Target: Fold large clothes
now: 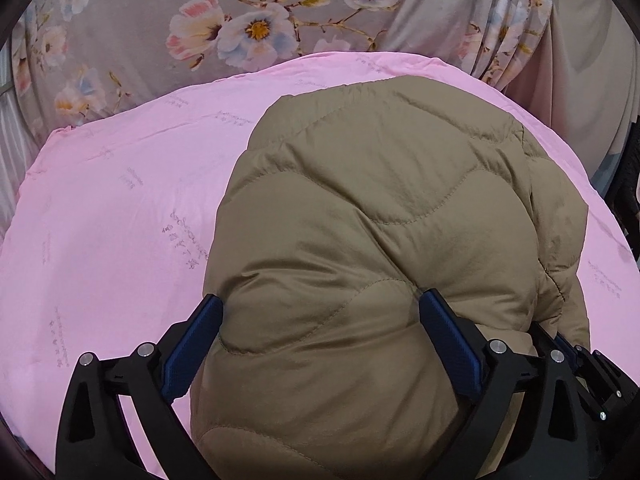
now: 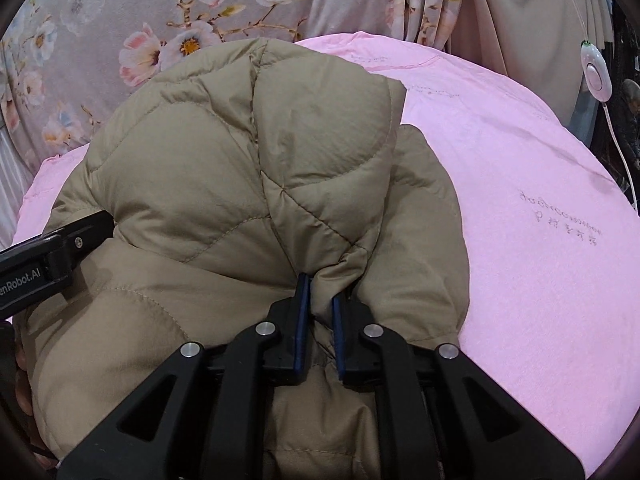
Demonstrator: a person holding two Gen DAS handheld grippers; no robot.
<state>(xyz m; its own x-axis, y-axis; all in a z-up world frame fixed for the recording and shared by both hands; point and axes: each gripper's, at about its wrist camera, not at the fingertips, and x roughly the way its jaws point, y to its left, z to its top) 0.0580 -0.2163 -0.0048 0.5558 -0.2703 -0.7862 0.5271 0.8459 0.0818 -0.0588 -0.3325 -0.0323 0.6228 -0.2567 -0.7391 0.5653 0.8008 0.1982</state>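
Note:
A puffy tan quilted jacket [image 1: 380, 200] lies folded in a bundle on a pink sheet [image 1: 120, 220]. My left gripper [image 1: 320, 298] stands wide open astride the near end of the bundle. Its blue pads [image 1: 192, 344] flank the padding, which bulges between them. In the right wrist view the jacket [image 2: 224, 160] shows a folded-over upper layer. My right gripper [image 2: 320, 288] is shut on a pinched fold of the jacket at its near right side. The left gripper's black finger [image 2: 72, 240] reaches in from the left edge.
Grey floral fabric [image 1: 200, 20] hangs behind the pink sheet [image 2: 540, 240], with beige curtains [image 2: 520, 20] to the right. A white switch on a cord [image 2: 596, 72] dangles at the far right. Bare pink sheet lies left and right of the jacket.

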